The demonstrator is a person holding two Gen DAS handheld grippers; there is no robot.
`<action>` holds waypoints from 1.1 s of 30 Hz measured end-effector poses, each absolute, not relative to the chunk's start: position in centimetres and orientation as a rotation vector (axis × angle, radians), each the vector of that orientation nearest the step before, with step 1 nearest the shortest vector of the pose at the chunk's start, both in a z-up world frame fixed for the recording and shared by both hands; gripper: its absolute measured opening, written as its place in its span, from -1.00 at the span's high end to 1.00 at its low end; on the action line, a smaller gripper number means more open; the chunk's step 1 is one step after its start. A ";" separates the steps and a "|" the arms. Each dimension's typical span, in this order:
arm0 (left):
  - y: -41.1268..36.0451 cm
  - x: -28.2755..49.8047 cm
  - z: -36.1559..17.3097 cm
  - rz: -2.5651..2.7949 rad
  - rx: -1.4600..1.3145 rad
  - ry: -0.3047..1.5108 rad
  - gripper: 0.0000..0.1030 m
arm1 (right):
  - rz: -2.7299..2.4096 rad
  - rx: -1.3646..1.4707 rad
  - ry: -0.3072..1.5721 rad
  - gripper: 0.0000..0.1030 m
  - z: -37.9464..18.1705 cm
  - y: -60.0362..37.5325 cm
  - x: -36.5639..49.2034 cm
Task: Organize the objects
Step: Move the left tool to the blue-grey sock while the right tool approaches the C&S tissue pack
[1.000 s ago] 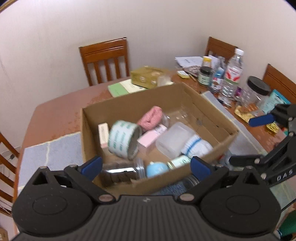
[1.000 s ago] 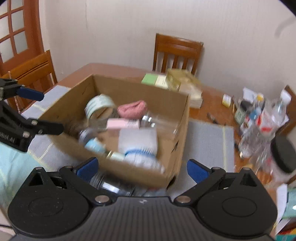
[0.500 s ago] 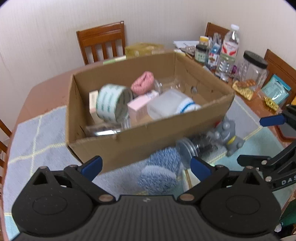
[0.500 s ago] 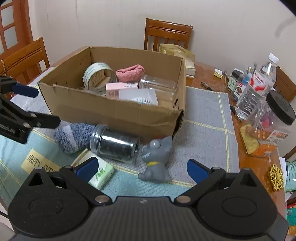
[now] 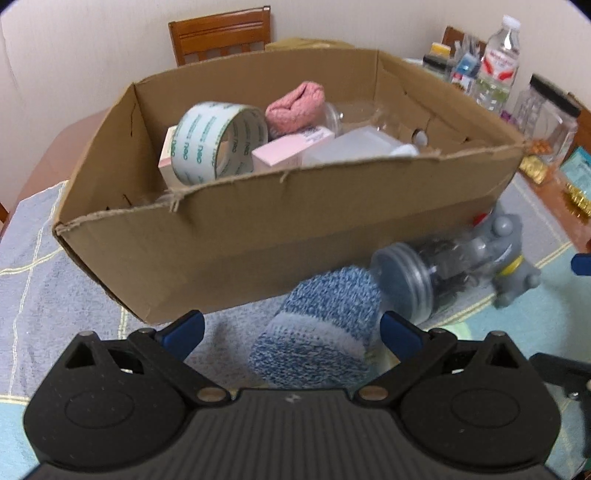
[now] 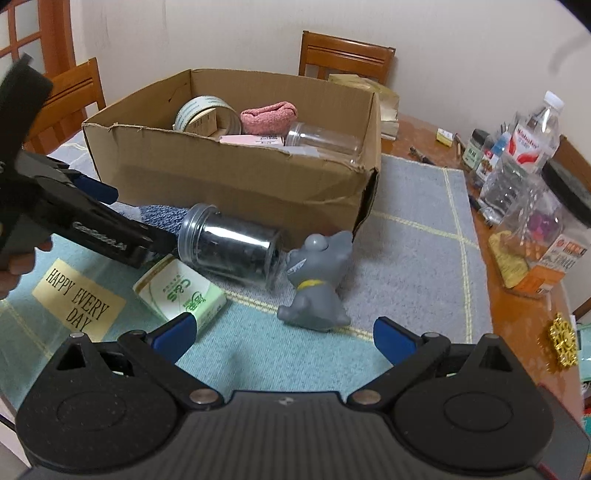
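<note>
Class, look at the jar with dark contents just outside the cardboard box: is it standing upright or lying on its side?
On its side. The jar lies on the mat in front of the cardboard box, its lidded end facing sideways toward the blue sock.

Both cameras ride on hand-held grippers and look forward along their own blue-tipped fingers toward the cardboard box (image 5: pixel 280 229). The left wrist view sits low and close against the box's near wall, a blue sock (image 5: pixel 325 332) right at its fingers, facing the far wall and a wooden chair (image 5: pixel 221 33) behind the box. The right wrist view stands farther back, to the right of the box, angled across the mat (image 6: pixel 406 236). Both views share the box, the sock, the lying jar (image 6: pixel 232 247) and the grey toy (image 6: pixel 314 288) in front of it.
</note>
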State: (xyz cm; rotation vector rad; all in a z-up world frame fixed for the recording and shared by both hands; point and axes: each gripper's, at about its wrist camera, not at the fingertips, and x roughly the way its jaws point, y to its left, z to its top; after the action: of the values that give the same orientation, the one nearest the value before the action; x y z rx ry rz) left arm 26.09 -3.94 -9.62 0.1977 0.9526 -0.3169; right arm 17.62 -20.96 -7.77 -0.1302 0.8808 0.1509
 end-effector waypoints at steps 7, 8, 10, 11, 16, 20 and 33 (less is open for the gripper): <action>-2.1 25.7 -10.2 -0.370 0.248 0.976 -0.96 | 0.124 -0.087 0.897 -1.00 -8.1 -21.2 17.4; -1.7 25.7 -10.2 -0.384 0.265 0.973 -0.96 | 0.112 -0.084 0.899 -1.00 -8.1 -21.1 17.2; -0.9 25.7 -10.2 -0.415 0.283 0.965 -0.96 | 0.085 -0.076 0.906 -1.00 -8.2 -20.9 17.0; -0.4 25.7 -10.1 -0.433 0.282 0.965 -0.96 | 0.065 -0.074 0.914 -1.00 -8.3 -20.7 17.0; 1.6 25.8 -9.9 -0.508 0.320 0.963 -0.96 | 0.008 -0.028 0.945 -1.00 -8.6 -18.6 16.7; 2.7 25.9 -10.1 -0.533 0.388 0.950 -0.96 | -0.014 0.021 0.969 -1.00 -9.2 -16.6 17.1; 6.8 26.3 -9.9 -0.584 0.393 0.958 -0.96 | -0.085 0.092 0.958 -1.00 -11.5 -12.1 20.1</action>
State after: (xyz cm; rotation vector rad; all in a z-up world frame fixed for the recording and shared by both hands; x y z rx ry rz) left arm 26.27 6.77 -9.91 0.3930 0.9576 -0.5842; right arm 20.06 -12.13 -11.45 0.0916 0.9576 -0.0848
